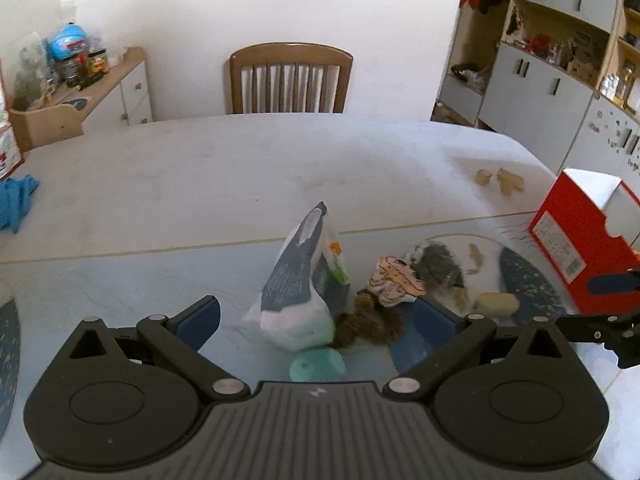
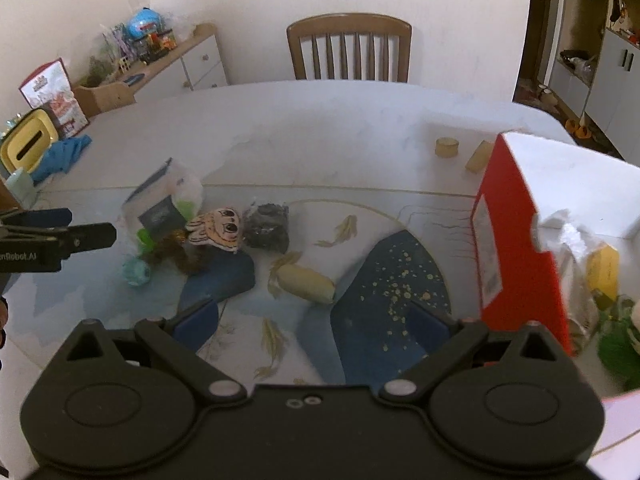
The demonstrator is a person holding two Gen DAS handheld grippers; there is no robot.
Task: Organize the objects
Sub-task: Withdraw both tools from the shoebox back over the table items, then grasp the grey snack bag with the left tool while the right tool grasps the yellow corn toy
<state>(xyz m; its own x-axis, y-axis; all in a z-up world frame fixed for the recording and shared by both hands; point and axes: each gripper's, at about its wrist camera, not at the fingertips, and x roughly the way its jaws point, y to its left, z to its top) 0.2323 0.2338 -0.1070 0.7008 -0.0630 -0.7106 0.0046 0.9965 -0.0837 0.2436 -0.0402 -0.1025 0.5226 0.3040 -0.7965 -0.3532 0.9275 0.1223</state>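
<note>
the left claw (image 1: pixel 316 320) stands with its jaws wide apart and nothing gripped, aimed down at the white-and-blue bag (image 1: pixel 298 284), which leans upright on the bench (image 1: pixel 200 184). the right claw (image 2: pixel 314 322) is also apart and empty, with the cream cylinder (image 2: pixel 306 283) lying just beyond it.

taking the red box (image 2: pixel 516 240) as the landmark: the cylinder lies nearest it. further from the box sit the dark packet (image 2: pixel 267 227) and the cartoon plush (image 2: pixel 218 230). then comes the brown fuzzy clump (image 2: pixel 180 254), touching the bag, and the teal ball (image 2: pixel 136 272) lies against the bag's base, farthest from the box.

my reading is that the bag is the left claw's target, and the crowding there is the risk. the bag is soft and tall, so a pinch high on the film may only crumple it and let it slip, or tip it onto the plush. a low pinch could catch the clump or nudge the ball, which would likely roll across the bench. the cylinder may also roll away if one finger touches it first. the two claws are working close together, and the box stands near the right claw's outer finger (image 2: pixel 430 326), so a wide swing could knock it.
</note>
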